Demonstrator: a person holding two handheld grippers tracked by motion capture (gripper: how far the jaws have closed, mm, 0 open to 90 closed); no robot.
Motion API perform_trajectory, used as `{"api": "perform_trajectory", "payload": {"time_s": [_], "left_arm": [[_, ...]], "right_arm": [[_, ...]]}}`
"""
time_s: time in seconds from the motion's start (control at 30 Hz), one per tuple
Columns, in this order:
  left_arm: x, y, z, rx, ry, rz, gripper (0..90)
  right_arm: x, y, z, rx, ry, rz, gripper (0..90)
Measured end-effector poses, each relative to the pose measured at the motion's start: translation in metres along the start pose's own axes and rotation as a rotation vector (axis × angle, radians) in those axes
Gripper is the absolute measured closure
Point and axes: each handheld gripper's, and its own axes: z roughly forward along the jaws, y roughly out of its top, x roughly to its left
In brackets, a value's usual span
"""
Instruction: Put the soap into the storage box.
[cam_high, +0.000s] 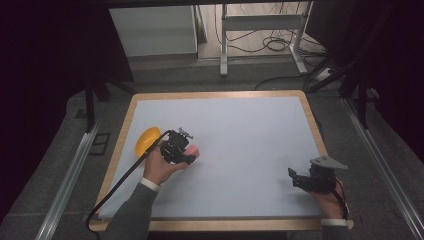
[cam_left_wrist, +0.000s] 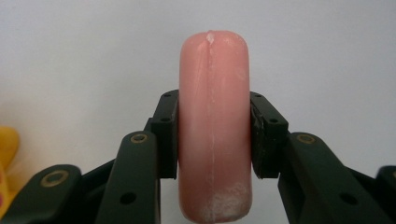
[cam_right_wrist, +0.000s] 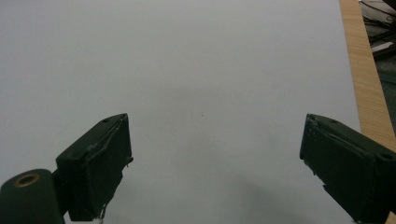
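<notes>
Left hand-held gripper sits left of centre in the high view, and it has a pink sausage-shaped piece clamped between its jaws. In the left gripper view the grip is plain: the pink piece stands on end up the middle of the frame, both black pads pressed flat against its sides about halfway along its length, the rounded top poking well clear above them and a whitish scuffed patch down at its bottom end. Just beside that gripper, toward the left edge of the white tabletop, lies a rounded yellow object; a sliver of it glows at the lower left of the left gripper view, too blurred to make out further. The person's left hand wraps the gripper body from below, grey sleeve trailing to the bottom edge. Over at the lower right of the high view, the right hand-held gripper is well apart from all that. In the right gripper view its jaws are spread wide, nothing between them, bare white surface ahead and the wooden rim running down the right side.
</notes>
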Motion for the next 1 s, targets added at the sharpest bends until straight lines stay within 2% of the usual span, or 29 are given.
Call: {"api": "perform_trajectory", "payload": {"time_s": [0.7, 1.0], "left_arm": [[0.023, -0.002, -0.030, -0.036, 0.029, -0.025, 60.3], [0.041, -0.003, -0.041, -0.048, 0.055, -0.056, 60.3]], "right_arm": [[0.000, -0.001, 0.001, 0.006, -0.005, 0.004, 8.9], [-0.001, -0.002, 0.002, 0.008, -0.007, 0.003, 8.9]]}}
